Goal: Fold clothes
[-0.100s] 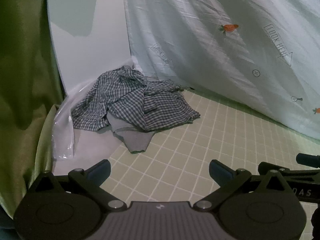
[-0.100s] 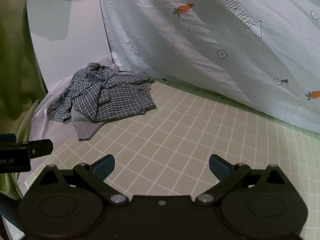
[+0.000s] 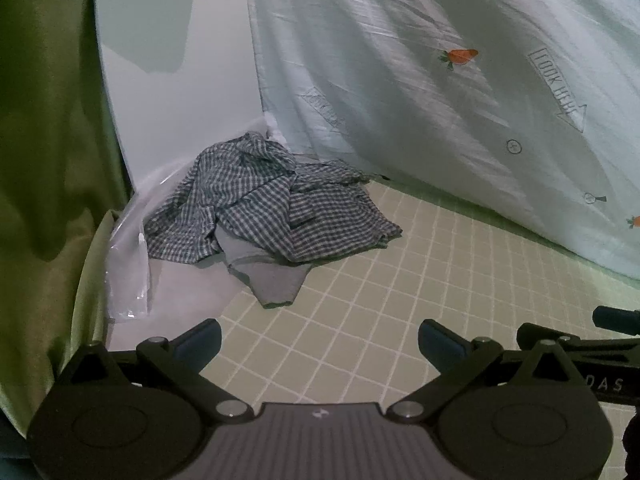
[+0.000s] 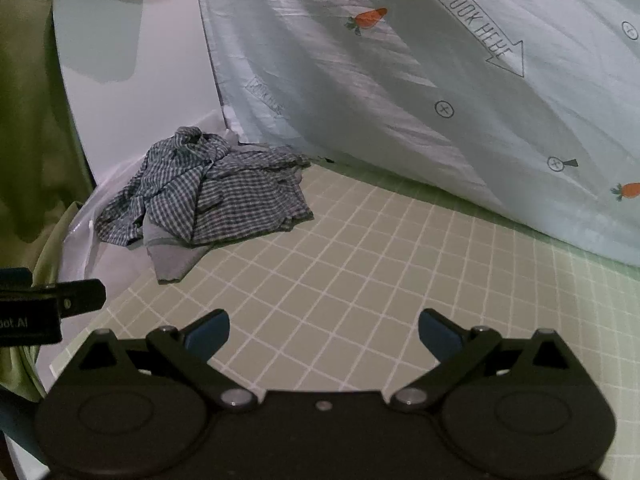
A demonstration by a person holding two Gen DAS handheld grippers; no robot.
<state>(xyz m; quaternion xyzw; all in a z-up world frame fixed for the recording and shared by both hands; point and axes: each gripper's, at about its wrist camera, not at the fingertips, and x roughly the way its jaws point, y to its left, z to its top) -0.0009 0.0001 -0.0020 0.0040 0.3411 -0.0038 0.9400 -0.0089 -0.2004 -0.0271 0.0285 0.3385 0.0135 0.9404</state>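
A crumpled blue-and-white checked shirt [image 3: 264,204] lies in a heap at the far left of the green gridded mat [image 3: 380,300], partly over a grey garment [image 3: 276,282]. The same checked shirt [image 4: 208,196] and grey garment [image 4: 172,258] show in the right wrist view. My left gripper [image 3: 320,340] stands open well short of the heap, nothing between its blue pads. My right gripper [image 4: 324,330] is open too, farther to the right over bare mat. Part of the left gripper's body [image 4: 48,308] shows at the left edge of the right wrist view.
A pale blue sheet [image 3: 440,100] printed with carrots and arrows hangs along the back of the mat. A white board [image 3: 172,80] stands upright behind the heap. Clear plastic film [image 3: 128,264] lies at the mat's left edge, beside green fabric [image 3: 44,160].
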